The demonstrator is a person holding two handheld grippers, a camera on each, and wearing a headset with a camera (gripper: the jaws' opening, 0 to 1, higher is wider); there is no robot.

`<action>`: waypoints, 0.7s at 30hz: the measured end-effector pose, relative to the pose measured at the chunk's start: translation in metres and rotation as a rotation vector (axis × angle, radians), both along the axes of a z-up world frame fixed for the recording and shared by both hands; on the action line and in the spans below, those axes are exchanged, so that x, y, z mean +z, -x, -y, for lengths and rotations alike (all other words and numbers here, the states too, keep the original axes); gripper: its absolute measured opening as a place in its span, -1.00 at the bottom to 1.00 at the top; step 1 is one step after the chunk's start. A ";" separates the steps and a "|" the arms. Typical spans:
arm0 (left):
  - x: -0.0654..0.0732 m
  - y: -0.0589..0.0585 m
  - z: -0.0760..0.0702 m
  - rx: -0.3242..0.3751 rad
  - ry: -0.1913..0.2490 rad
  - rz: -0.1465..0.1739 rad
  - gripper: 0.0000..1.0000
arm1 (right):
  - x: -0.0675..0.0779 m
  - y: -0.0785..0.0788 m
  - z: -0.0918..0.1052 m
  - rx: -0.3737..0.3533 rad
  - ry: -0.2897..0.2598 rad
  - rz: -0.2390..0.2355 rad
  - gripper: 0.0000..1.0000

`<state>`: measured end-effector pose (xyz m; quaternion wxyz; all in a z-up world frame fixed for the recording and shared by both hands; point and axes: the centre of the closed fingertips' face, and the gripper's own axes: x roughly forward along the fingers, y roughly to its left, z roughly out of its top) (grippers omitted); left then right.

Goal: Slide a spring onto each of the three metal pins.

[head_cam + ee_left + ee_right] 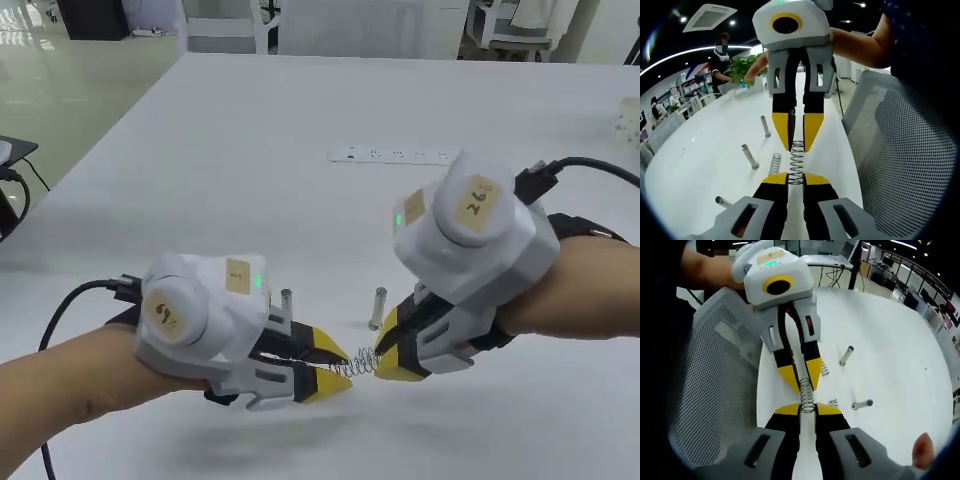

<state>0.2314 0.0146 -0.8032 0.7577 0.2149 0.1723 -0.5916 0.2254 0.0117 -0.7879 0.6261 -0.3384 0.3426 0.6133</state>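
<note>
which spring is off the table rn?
The spring spanning the gap between the two grippers: the left gripper pinches one end, the right gripper the other. The loose spring beside it lies on the table.

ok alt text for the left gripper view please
One spring is held between two pairs of yellow-tipped tongs, the left gripper at the bottom, the right gripper at the top. Three metal pins and a loose spring sit on the white table to their left.
</note>
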 end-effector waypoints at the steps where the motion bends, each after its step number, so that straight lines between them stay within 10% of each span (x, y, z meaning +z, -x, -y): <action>1: 0.000 0.000 0.000 0.001 0.001 -0.002 -0.95 | 0.003 -0.001 -0.001 -0.004 -0.014 0.000 -0.84; 21: 0.001 0.001 0.000 0.006 0.015 -0.016 -0.96 | 0.013 0.000 -0.012 -0.027 -0.091 -0.018 -0.84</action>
